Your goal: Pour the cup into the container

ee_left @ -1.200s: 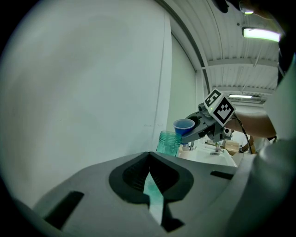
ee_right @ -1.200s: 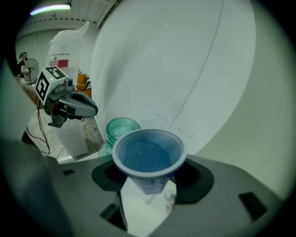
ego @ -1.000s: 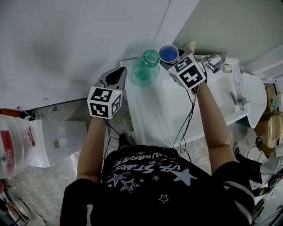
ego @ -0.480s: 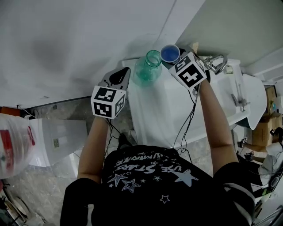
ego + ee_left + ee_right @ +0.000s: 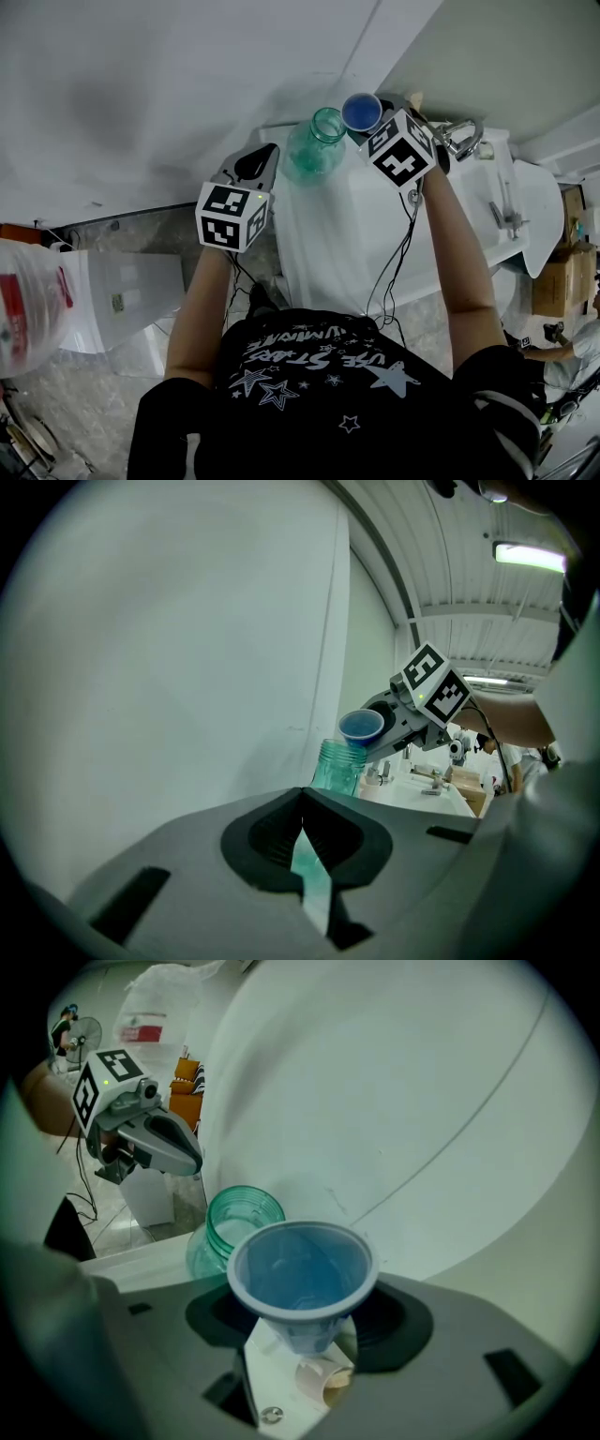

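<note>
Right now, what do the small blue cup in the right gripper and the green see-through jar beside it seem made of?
Small blue cup: probably thin plastic, smooth, semi-matte; its wall looks translucent, with a thin rim.
Teal-green jar: tinted glass or hard clear plastic, glossy; the surface behind shows through it and its neck has ridged rings. Which, the look leaves open.

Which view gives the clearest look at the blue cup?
The right gripper view: the blue cup fills the centre, open mouth visible, gripped in the right tongs. The head view shows the cup small from above; the left gripper view, small and distant near the green jar.
</note>
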`<move>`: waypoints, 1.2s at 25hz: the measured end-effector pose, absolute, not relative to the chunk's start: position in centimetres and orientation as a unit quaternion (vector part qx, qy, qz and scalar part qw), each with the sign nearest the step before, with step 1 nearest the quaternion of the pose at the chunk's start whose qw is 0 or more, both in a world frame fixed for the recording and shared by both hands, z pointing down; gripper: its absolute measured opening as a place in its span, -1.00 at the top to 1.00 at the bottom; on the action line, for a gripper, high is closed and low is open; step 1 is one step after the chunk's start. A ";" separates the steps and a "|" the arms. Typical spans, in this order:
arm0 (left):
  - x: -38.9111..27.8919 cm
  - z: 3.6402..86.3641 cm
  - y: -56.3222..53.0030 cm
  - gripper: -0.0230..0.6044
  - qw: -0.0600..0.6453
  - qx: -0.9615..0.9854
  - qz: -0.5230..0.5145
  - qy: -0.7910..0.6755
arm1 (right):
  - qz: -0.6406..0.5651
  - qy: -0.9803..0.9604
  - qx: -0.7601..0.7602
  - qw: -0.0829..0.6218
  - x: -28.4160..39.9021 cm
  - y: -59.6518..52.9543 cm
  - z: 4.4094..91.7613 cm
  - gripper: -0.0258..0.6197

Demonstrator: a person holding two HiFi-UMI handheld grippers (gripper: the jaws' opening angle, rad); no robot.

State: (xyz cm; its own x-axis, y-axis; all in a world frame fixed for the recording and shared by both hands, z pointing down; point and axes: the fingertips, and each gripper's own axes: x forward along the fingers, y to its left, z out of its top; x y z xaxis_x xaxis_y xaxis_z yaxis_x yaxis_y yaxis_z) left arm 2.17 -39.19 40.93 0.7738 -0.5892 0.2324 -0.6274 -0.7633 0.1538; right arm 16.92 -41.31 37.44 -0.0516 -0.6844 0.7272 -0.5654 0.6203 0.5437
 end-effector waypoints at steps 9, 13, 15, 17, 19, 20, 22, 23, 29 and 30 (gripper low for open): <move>2.3 40.9 -39.2 0.89 0.114 0.936 0.083 -0.323 | -0.074 -0.703 0.422 0.567 17.0 -41.5 37.6 0.06; 2.4 40.8 -39.2 0.89 0.115 0.936 0.082 -0.322 | -0.076 -0.700 0.419 0.573 17.1 -41.5 37.6 0.06; 2.4 40.8 -39.2 0.89 0.115 0.936 0.081 -0.321 | -0.078 -0.698 0.418 0.577 17.1 -41.6 37.6 0.06; 2.4 40.8 -39.2 0.89 0.115 0.937 0.081 -0.321 | -0.080 -0.695 0.418 0.580 17.2 -41.5 37.5 0.06; 2.5 40.8 -39.1 0.89 0.114 0.937 0.081 -0.320 | -0.085 -0.691 0.418 0.583 17.3 -41.5 37.4 0.06; 2.5 40.7 -39.1 0.89 0.114 0.937 0.081 -0.320 | -0.088 -0.689 0.418 0.585 17.3 -41.6 37.3 0.06; 2.6 40.7 -39.1 0.89 0.113 0.937 0.081 -0.319 | -0.092 -0.686 0.418 0.588 17.4 -41.6 37.3 0.06; 2.6 40.7 -39.0 0.89 0.113 0.938 0.081 -0.319 | -0.093 -0.685 0.418 0.589 17.5 -41.6 37.2 0.06; 2.7 40.7 -39.0 0.89 0.114 0.938 0.081 -0.317 | -0.101 -0.679 0.414 0.598 17.4 -41.7 37.2 0.06; 2.7 40.7 -39.0 0.89 0.114 0.938 0.082 -0.317 | -0.103 -0.678 0.413 0.599 17.4 -41.7 37.2 0.06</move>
State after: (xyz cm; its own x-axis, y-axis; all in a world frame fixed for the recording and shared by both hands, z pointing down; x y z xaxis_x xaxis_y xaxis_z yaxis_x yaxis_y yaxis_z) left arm 2.71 -38.99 40.69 0.7858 -0.5759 0.2253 -0.6132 -0.7731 0.1625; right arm 17.45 -41.70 37.19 0.0604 -0.6834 0.7276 -0.4369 0.6373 0.6348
